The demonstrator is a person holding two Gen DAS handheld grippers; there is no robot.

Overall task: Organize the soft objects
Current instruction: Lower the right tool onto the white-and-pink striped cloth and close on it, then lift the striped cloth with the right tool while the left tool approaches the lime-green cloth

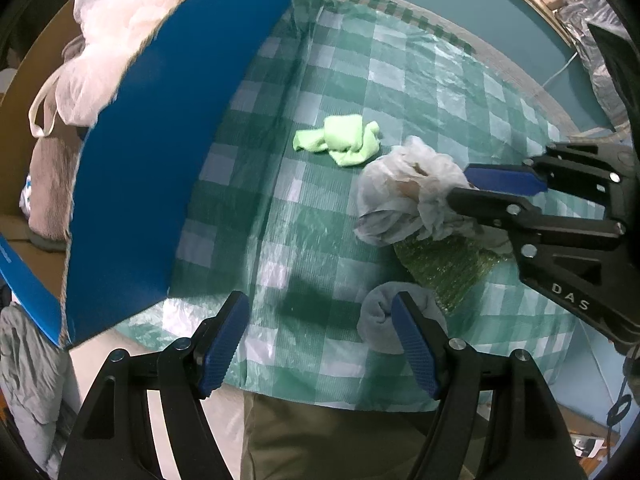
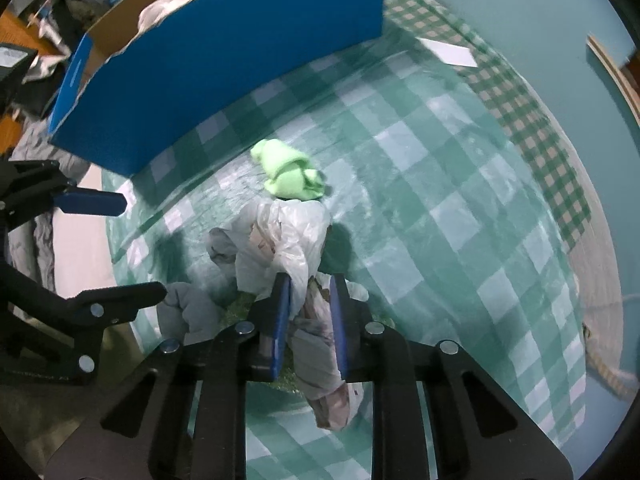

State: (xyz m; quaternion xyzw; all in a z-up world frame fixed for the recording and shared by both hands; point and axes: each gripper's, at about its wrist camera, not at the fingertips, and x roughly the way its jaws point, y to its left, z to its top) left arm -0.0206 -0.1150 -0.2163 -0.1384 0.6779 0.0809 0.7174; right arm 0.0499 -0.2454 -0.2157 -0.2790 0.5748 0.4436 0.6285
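My right gripper [image 2: 308, 280] is shut on a crumpled white plastic bag [image 2: 288, 236], which also shows in the left wrist view [image 1: 404, 192], held by that gripper [image 1: 460, 182]. A lime green cloth [image 1: 340, 140] lies on the checked tablecloth [image 1: 400, 80] beyond the bag; it also shows in the right wrist view [image 2: 290, 174]. A rolled grey sock [image 1: 380, 316] lies by my open, empty left gripper [image 1: 320, 308], touching its right finger. A green bubble-wrap piece [image 1: 444, 264] lies under the bag. A blue cardboard box [image 1: 168, 140] stands at the left.
The box holds white plastic bags [image 1: 120, 20] and a grey towel [image 1: 48, 184]. Grey clothing [image 1: 28, 380] lies below the table at left. A white card [image 2: 448, 52] lies on the far tablecloth. The table's near edge runs along the bottom.
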